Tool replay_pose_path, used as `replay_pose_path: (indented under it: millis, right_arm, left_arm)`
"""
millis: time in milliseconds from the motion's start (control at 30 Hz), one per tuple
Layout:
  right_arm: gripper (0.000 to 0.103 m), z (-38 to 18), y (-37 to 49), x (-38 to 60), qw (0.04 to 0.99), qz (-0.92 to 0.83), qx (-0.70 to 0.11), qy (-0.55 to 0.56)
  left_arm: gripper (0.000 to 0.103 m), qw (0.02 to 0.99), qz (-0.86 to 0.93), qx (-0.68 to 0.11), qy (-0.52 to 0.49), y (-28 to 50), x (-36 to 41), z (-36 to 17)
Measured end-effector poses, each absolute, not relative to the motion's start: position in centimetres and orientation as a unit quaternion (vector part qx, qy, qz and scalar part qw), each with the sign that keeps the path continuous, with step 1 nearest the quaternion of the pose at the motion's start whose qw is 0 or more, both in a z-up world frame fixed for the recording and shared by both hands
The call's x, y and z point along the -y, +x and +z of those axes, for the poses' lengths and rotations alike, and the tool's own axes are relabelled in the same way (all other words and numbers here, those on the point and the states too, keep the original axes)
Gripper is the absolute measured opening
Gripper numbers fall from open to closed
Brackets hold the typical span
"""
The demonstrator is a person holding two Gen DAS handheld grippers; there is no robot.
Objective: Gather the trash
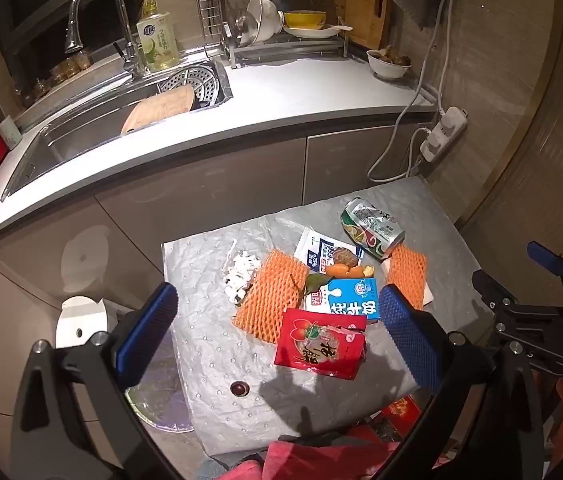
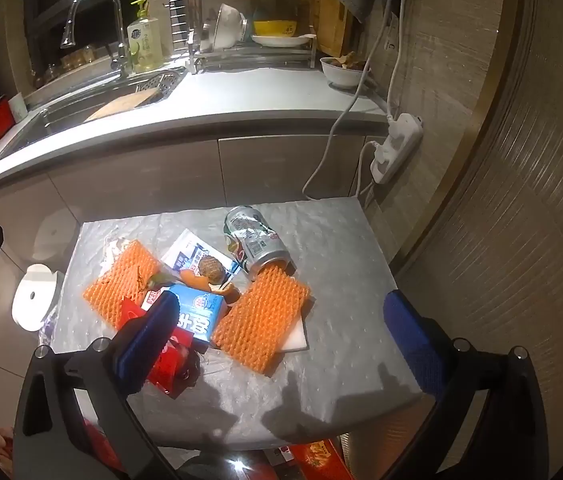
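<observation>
I have my left gripper (image 1: 277, 334) and right gripper (image 2: 281, 338) both spread wide, holding nothing, above the surface (image 2: 341, 352). The trash lies clustered mid-surface: a red packet (image 1: 319, 344), a blue milk carton (image 1: 347, 300), two orange foam nets (image 2: 261, 320), and a dented can (image 2: 255, 242) behind them.

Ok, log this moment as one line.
phase: approach | left tongs: open, empty | right tongs: open, empty | trash: crushed silver drink can, red foil wrapper on table
</observation>
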State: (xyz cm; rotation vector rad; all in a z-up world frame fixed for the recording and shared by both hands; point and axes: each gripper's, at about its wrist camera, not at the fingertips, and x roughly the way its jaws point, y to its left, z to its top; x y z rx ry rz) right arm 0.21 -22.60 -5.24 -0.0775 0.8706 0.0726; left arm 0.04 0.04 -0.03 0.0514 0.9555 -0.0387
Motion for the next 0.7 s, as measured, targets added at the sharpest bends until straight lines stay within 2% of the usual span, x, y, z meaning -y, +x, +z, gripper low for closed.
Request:
replay_pose_path:
  millis: [700]
  right_arm:
    - [0.101,-5.4,1.1,20.3,0.904,0.034,-0.422,-0.063]
  left_arm:
    - [0.096,0.885,-0.010,-0.466,0.010,0.0,-2.0,-1.0]
